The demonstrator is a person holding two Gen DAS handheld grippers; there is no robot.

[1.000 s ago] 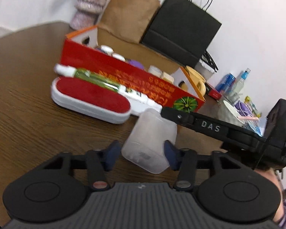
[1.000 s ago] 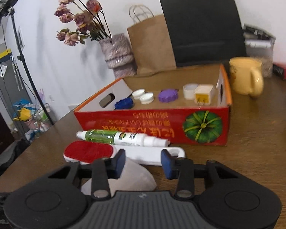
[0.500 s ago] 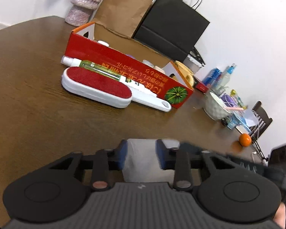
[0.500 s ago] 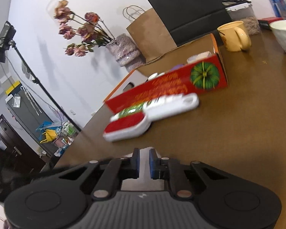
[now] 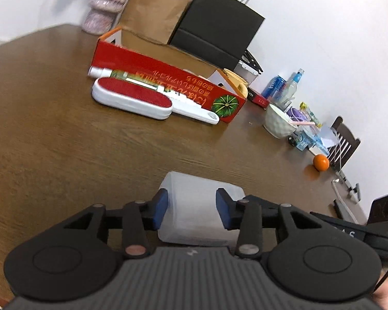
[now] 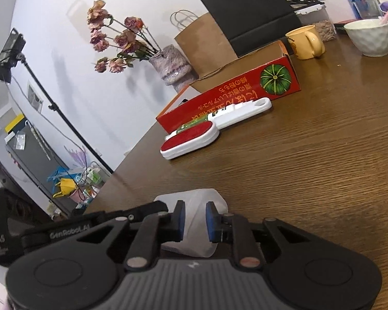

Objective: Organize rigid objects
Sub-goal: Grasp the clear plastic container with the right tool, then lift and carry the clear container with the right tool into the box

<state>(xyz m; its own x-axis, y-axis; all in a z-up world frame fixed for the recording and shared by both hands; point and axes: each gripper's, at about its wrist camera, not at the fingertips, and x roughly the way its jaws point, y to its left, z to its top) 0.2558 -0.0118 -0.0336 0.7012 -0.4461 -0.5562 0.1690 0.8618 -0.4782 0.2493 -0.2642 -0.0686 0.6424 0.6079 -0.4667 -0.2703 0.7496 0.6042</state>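
Note:
A frosted white plastic bottle (image 5: 194, 188) lies low over the brown table (image 5: 64, 142), right in front of both cameras. My left gripper (image 5: 191, 206) has its blue pads against the bottle's sides, and its jaws are opening. My right gripper (image 6: 194, 218) pinches a narrower part of the same bottle (image 6: 199, 199) from the other side, and its jaws are opening too. The red cardboard box (image 5: 163, 77) stands farther back. Against the box's front lie a red-and-white lint brush (image 5: 132, 95) and a green spray tube (image 5: 119, 75).
A yellow mug (image 6: 304, 42) and a white bowl (image 6: 370, 38) stand right of the box, with drink bottles (image 5: 284, 87) and an orange (image 5: 321, 162) beyond. A brown paper bag (image 5: 152, 7), a black bag (image 5: 214, 25) and a vase (image 6: 170, 64) line the wall.
Both grippers have drawn back from the box with the bottle, which now sits much farther off. The jaws closed tighter on the bottle, then widened slightly. The right view has rolled.

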